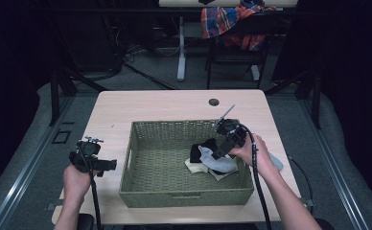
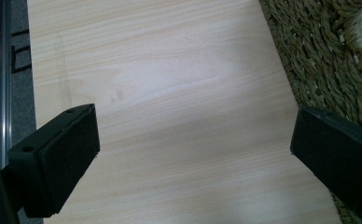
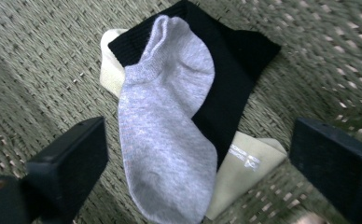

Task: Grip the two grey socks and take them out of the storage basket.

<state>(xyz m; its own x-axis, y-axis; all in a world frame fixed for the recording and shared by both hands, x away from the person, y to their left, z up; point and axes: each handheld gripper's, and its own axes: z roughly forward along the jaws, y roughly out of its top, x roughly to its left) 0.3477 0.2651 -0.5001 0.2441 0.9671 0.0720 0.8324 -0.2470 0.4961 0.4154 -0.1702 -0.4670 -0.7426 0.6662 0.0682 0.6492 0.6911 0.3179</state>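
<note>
**Grey sock atop the pile in the wicker basket**

Grey sock (image 3: 170, 135) lying on a black sock (image 3: 230, 70) and a cream sock (image 3: 244, 172) inside the woven basket (image 1: 141, 191). Right gripper (image 3: 198, 154) poised just above, jaws spread, touching nothing. Left gripper (image 2: 193, 154) over bare table (image 2: 170, 70) beside the basket, jaws wide apart, empty.

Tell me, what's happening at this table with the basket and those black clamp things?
A person holds a two-jaw gripper in each hand. The right gripper hangs open inside the woven basket, over a grey sock lying on top of a black sock and a cream one; nothing is gripped yet. The left gripper waits open above the bare table beside the basket.
</note>
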